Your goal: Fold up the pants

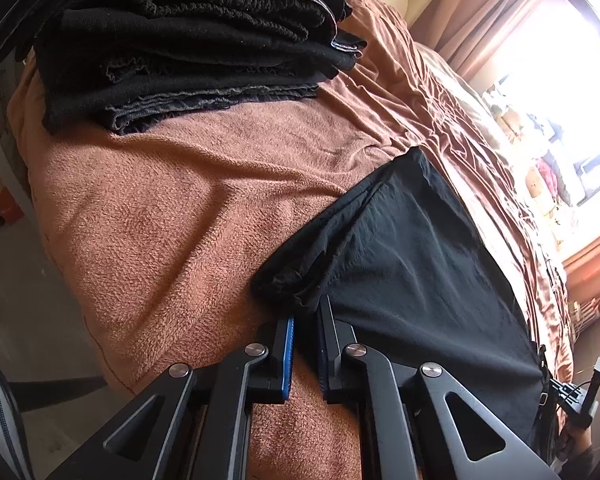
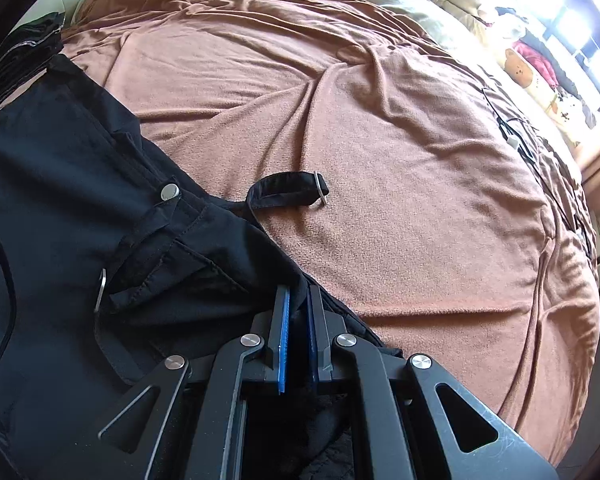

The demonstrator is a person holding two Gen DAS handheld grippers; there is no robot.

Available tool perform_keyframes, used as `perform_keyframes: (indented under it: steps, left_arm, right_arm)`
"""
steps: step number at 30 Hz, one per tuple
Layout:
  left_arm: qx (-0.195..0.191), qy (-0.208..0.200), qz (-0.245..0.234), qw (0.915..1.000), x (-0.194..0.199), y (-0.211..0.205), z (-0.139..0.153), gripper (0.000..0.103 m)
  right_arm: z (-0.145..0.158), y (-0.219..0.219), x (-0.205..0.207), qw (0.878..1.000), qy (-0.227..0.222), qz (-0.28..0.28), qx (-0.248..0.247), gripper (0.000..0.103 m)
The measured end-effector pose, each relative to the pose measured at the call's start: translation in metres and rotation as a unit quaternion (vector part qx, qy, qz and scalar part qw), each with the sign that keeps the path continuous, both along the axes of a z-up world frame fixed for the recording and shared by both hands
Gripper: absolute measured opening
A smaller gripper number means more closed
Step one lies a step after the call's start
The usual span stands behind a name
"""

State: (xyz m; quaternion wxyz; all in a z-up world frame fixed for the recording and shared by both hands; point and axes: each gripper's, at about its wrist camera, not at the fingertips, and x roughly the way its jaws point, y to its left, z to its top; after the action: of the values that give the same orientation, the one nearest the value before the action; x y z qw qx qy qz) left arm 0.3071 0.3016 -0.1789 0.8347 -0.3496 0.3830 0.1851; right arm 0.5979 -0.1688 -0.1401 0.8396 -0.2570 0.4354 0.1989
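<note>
I hold a claw in each hand over a bed [image 2: 420,200] covered in a brown blanket. The black pants [image 1: 412,264] lie across its near edge. My left claw [image 1: 305,312] is nearly closed, its blue-lined fingers pinching the bunched hem end of the pants. My right claw [image 2: 298,300] is likewise almost shut, gripping cloth at the waist end, near the snap button [image 2: 169,192] and a loose strap [image 2: 288,191] with a metal ring. Holding both ends this way probably lets me lift and bring one end over the other (a first fold). A stack [image 1: 188,36] of dark folded clothes sits farther up the bed. No containers are visible.
</note>
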Motion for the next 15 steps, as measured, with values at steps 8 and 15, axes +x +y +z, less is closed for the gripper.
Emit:
perform_keyframes:
  steps: [8, 15]
  left_arm:
    - [-0.019, -0.006, 0.008, 0.9998, 0.005, 0.008, 0.001, 0.010]
    - [-0.068, -0.031, -0.009, 0.9972, -0.003, 0.007, -0.001, 0.037]
  right_arm:
    - [-0.001, -0.002, 0.004, 0.998, -0.008, -0.054, 0.007, 0.021]
    - [0.033, -0.016, -0.026, 0.993, -0.016, -0.076, 0.085, 0.024]
